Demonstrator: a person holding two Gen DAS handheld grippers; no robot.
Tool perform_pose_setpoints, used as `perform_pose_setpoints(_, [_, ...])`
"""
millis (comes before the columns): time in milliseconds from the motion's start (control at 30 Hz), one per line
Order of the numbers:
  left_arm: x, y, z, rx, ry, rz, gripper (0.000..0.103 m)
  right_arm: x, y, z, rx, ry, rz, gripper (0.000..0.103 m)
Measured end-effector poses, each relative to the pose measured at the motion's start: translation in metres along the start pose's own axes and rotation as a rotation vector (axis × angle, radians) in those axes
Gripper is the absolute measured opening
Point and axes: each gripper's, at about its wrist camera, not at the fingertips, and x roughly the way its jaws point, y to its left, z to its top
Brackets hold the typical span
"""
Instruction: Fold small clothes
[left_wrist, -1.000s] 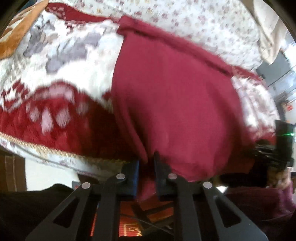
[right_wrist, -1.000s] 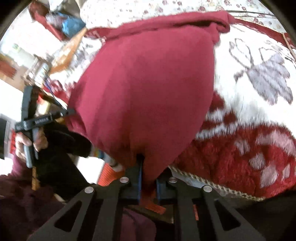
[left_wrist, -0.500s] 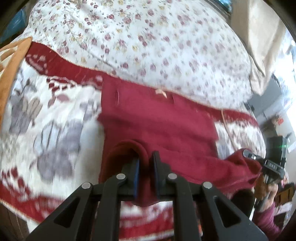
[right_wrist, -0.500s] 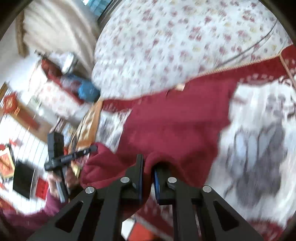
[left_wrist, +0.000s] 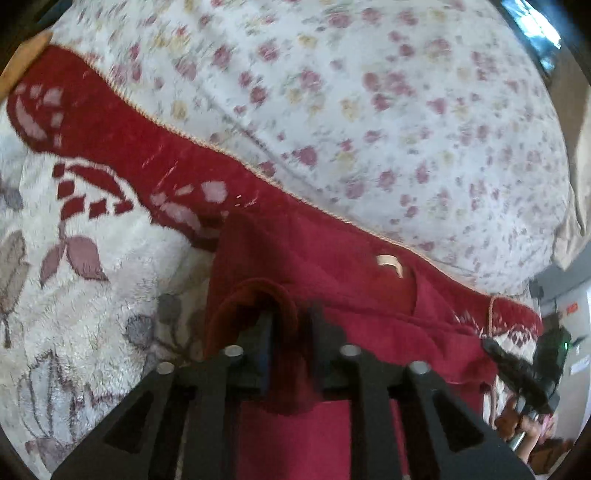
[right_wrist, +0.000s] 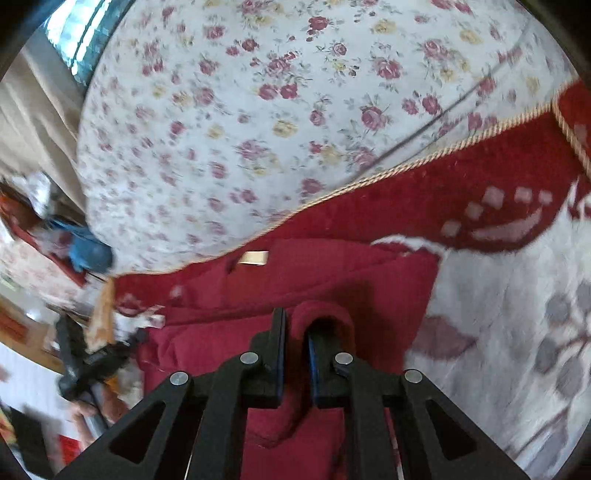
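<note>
A small dark red garment (left_wrist: 343, 273) lies on a red and white plush blanket (left_wrist: 92, 295), with a beige label near its far edge. My left gripper (left_wrist: 288, 332) is shut on a folded edge of the garment at its left side. My right gripper (right_wrist: 295, 339) is shut on the garment (right_wrist: 332, 273) at its right side. Both hold their edges low over the garment's far part, so the cloth is doubled over itself. The right gripper also shows at the right of the left wrist view (left_wrist: 517, 373). The left gripper shows at the left of the right wrist view (right_wrist: 92, 362).
A white sheet with small flowers (left_wrist: 369, 110) covers the bed beyond the blanket; it also fills the top of the right wrist view (right_wrist: 277, 110). A beige curtain (right_wrist: 33, 122) and cluttered furniture (right_wrist: 74, 254) stand past the bed.
Both grippers have carried the garment's near edge up and forward over the garment towards its far edge. The hanging cloth now lies doubled on the blanket.
</note>
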Motion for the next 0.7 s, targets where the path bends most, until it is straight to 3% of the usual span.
perform_pose_setpoints(33, [-0.002,0.003,0.003,-0.018,0.004,-0.013,0.047,-0.007,0.002,-0.002,-0.007,-0.015,0.014,0.023])
perform_pose_setpoints(67, [-0.008,0.006,0.006,-0.04,-0.011,-0.041,0.057,-0.013,0.003,-0.005,-0.018,-0.028,0.018,0.038])
perform_pose_setpoints(100, [-0.017,0.009,0.008,-0.059,-0.049,-0.055,0.075,-0.021,0.004,-0.008,-0.034,-0.052,0.0,0.057])
perform_pose_setpoints(133, [-0.029,0.011,0.009,-0.079,-0.107,-0.056,0.085,-0.032,0.006,-0.012,-0.059,-0.091,-0.032,0.062])
perform_pose_setpoints(167, [-0.041,0.013,0.009,-0.089,-0.161,-0.047,0.087,-0.043,0.008,-0.015,-0.086,-0.13,-0.059,0.063])
perform_pose_setpoints(233, [-0.053,0.012,0.008,-0.067,-0.181,-0.032,0.087,-0.056,0.01,-0.021,-0.116,-0.139,-0.061,0.062])
perform_pose_setpoints(333, [-0.053,0.009,0.003,-0.011,-0.142,0.015,0.087,-0.052,0.019,-0.035,-0.178,-0.051,-0.041,0.057])
perform_pose_setpoints(467, [-0.032,0.001,-0.004,0.061,-0.069,0.088,0.087,-0.007,0.042,-0.033,-0.278,0.037,-0.103,0.056])
perform_pose_setpoints(567, [-0.014,0.0,-0.004,0.084,-0.038,0.139,0.087,0.023,0.041,-0.006,-0.23,0.012,-0.122,0.056])
perform_pose_setpoints(633, [-0.005,0.003,-0.002,0.086,-0.032,0.188,0.087,0.044,0.029,0.018,-0.181,-0.015,-0.217,0.056])
perform_pose_setpoints(700, [0.003,0.009,-0.002,0.074,-0.014,0.233,0.087,0.06,0.01,0.031,-0.112,0.013,-0.303,0.056])
